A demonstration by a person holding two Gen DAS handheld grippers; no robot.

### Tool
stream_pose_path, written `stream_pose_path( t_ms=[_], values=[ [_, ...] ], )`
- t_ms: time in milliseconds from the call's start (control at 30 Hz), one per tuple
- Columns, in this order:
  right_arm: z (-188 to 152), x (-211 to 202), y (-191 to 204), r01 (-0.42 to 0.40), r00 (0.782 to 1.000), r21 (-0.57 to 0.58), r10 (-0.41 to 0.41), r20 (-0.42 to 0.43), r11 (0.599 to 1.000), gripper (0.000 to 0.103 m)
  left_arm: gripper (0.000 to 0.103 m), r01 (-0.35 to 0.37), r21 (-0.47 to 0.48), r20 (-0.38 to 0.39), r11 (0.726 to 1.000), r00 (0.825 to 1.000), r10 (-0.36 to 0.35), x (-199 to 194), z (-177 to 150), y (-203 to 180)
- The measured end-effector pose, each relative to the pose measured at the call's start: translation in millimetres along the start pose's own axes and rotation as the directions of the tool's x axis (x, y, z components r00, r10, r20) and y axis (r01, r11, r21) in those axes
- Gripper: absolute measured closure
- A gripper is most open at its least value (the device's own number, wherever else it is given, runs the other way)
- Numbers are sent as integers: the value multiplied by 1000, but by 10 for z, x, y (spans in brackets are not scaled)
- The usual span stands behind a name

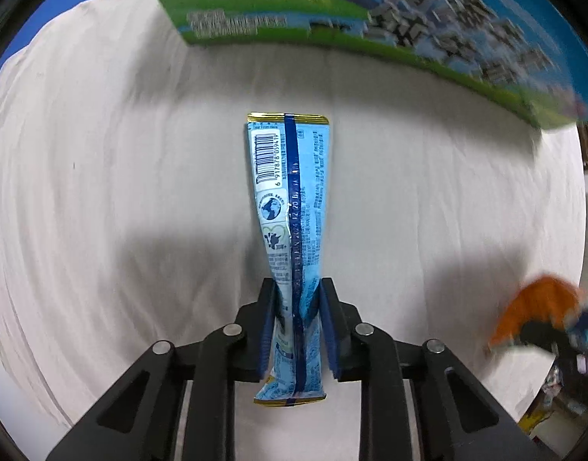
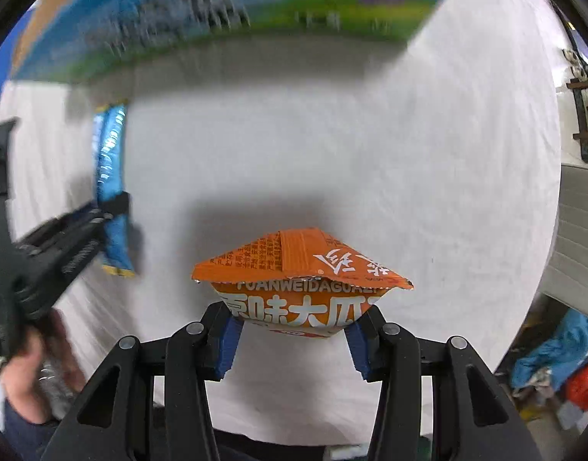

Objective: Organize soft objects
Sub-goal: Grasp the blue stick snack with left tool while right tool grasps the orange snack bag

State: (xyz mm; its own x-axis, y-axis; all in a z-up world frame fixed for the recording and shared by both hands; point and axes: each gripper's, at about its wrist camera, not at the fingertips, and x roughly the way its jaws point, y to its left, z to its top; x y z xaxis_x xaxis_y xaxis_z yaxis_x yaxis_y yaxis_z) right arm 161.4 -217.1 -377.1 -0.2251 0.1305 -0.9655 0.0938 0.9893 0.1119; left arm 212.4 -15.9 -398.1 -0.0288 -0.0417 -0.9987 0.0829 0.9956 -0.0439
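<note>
The left gripper [image 1: 297, 307] points down over a white cloth-covered table [image 1: 121, 192] and has its two black fingers with blue pads [image 1: 266, 330] clamped on a long, narrow light-blue foil sachet with a dark blue centre seam and a barcode [image 1: 290, 199]; the sachet is pinched near its lower end, so a short tail sticks out behind the pads and the longer part reaches forward, clear above the cloth with its shadow below it. In the right wrist view the same sachet [image 2: 109, 161] and the left gripper [image 2: 113, 207] appear at the left edge, with part of a hand [image 2: 32, 368] behind the tool. The right gripper [image 2: 294, 326] holds a puffy orange snack packet with white printed characters [image 2: 297, 272]; its blue pads [image 2: 226, 345] press on the packet's lower corners from either side, the jaws standing fairly narrow around it, and the packet's sealed top flap folds forward above the cloth. From the left wrist view that orange packet [image 1: 539, 307] is a blurred shape at the far right. A large cardboard box printed with blue sky, green grass and blurred lettering [image 2: 159, 27] stands on the table at the far side, well apart from both held items. Beyond the table's right edge, blue and orange clutter [image 2: 555, 361] lies lower down, too blurred to tell what it is
</note>
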Motion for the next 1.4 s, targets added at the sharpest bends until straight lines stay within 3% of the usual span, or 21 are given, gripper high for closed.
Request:
stream_pose_path(
  t_ms=[100,167,233,400,533,667,733,800,900,967,1000,1167,1200,1400],
  values=[
    [91,129,11,-38,999,17,38,27,999,51,84,-6,7,-14,1000,1000,6,35,-61,2],
    [138,158,1,-54,996,25,52,66,998,44,84,-12,8,-9,1000,1000,12,42,-50,-6],
    [136,132,-48,-90,992,51,85,94,995,29,84,-11,1,-12,1000,1000,12,44,-2,2],
    [11,2,-85,-104,985,53,96,145,993,19,84,-30,8,6,1000,1000,30,61,76,-44],
    [-36,119,57,-57,988,46,50,148,997,19,84,-44,7,17,999,999,44,59,95,-8],
    [-31,219,-30,-102,981,119,80,177,988,19,84,-50,5,18,999,999,50,20,32,-139],
    [-17,116,-40,-85,974,124,56,218,989,19,84,-48,7,18,999,999,48,53,94,-164],
    [-14,4,62,-58,964,93,31,264,994,19,83,-52,12,22,999,998,51,-18,3,-111],
    [5,-30,272,57,957,6,-56,285,998,19,84,-63,22,28,998,998,62,-15,-3,-134],
    [7,-11,397,140,950,-49,-120,288,989,19,84,-62,20,29,998,998,61,-17,-7,-136],
    [-21,68,640,166,946,-69,-139,294,984,22,84,-60,17,29,998,998,59,-12,-3,-139],
    [-115,223,1099,267,930,-141,-216,296,953,43,83,-52,9,29,999,998,52,-13,-8,-141],
    [-133,256,1150,275,931,-146,-225,288,950,48,83,-49,8,29,999,998,48,-11,-6,-136],
    [-77,336,1254,273,938,-139,-232,256,952,55,84,-46,7,31,999,998,46,-5,-15,-122]
  ],
)
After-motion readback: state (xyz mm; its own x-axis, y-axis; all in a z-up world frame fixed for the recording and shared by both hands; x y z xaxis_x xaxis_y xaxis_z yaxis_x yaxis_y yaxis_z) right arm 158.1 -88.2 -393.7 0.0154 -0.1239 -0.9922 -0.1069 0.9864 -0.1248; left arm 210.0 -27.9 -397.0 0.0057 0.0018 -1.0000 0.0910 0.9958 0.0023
